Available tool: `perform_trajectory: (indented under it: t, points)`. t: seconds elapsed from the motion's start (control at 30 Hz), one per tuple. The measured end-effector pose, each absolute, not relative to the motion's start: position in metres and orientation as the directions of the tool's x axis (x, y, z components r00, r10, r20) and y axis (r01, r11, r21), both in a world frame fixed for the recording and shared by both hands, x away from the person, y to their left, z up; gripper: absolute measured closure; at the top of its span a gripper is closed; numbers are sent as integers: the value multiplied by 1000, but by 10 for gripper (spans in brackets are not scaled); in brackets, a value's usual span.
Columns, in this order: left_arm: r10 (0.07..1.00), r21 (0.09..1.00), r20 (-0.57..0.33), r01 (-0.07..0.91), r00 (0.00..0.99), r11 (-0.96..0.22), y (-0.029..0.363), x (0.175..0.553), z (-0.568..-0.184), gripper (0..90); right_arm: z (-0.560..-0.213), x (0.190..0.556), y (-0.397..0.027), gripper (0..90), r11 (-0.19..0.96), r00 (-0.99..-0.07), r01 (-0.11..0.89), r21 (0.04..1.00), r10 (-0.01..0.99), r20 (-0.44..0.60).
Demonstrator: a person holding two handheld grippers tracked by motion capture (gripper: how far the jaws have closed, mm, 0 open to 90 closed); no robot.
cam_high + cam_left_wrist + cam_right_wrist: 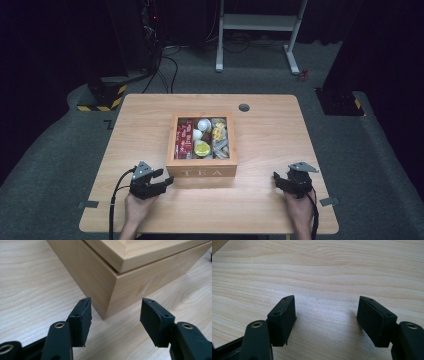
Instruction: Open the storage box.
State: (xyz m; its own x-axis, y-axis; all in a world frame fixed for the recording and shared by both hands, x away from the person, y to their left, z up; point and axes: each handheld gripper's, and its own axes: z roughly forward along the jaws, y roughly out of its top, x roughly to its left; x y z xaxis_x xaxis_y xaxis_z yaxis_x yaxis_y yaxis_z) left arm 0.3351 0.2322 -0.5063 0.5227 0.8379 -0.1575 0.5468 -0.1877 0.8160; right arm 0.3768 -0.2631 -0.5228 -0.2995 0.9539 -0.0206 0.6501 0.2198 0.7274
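At the table's near left, left gripper (167, 179) resting in a hand (136, 209), jaws spread and holding nothing, pointing at the near left corner of the wooden tea box (202, 171), tips just beside it. Mid-table (270, 130), box lying open: red packets (185, 137) left, white and yellow pods (202, 136) middle, pale sachets (220, 137) right. At near right, right gripper (276, 178) sitting well apart from the box, jaws likewise spread over bare wood.

Perhaps a grommet (244, 107) in table (280, 210)
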Motion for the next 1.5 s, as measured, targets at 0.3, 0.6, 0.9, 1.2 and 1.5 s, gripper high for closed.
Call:
perform_trajectory:
  t: [0.3,0.6,0.9,1.2,1.5]
  points:
    - [834,830,-140,523,533,-195,230,339,-501,459,-523,377,-263,311,220,-302,650,727,953,-18]
    - [835,830,-133,521,534,-200,224,343,-502,534,-523,377,-263,312,226,-311,648,727,950,-18]
    - [843,828,-114,519,526,-212,225,342,-499,594,-523,377,-262,312,229,-319,647,727,948,-15]
    - [839,826,-130,526,529,-203,227,342,-494,630,-523,377,-262,312,230,-319,647,727,948,-16]
    - [836,821,-129,530,534,-211,230,341,-490,689,-523,377,-262,312,229,-319,647,727,948,-15]
